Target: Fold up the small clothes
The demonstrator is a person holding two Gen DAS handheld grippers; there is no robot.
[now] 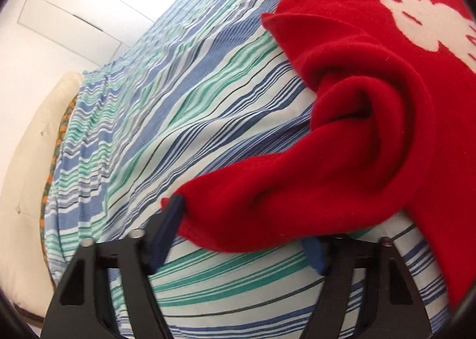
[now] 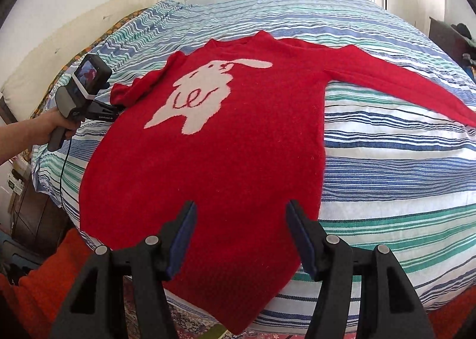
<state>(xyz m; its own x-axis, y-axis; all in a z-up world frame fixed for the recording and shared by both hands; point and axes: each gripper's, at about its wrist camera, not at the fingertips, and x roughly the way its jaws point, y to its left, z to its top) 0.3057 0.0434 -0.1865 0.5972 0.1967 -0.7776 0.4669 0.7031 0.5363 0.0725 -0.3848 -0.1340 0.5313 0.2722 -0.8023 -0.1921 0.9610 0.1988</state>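
so far nothing looks folded. on the left, the person's hand (image 2: 49,127) holds the left tool (image 1: 238,229) at the bunched-up sleeve (image 1: 267,190) of the red sweater (image 2: 226,142); the sleeve end lies between its blue pads (image 1: 171,220), and one pad touches the knit, but i cannot tell whether they are clenched on it, since the other pad is mostly hidden under the cloth. the sweater lies front up on the striped bed (image 2: 386,160), its white rabbit (image 2: 208,95) showing, body flat, hem hanging a little over the near edge. toward the right, the right tool (image 2: 241,237) hovers above the hem with its jaws released and nothing between them. the far right sleeve (image 2: 401,86) is stretched out straight. judging by this, the job is at its start: both sleeves must come in, then the body gets folded over.
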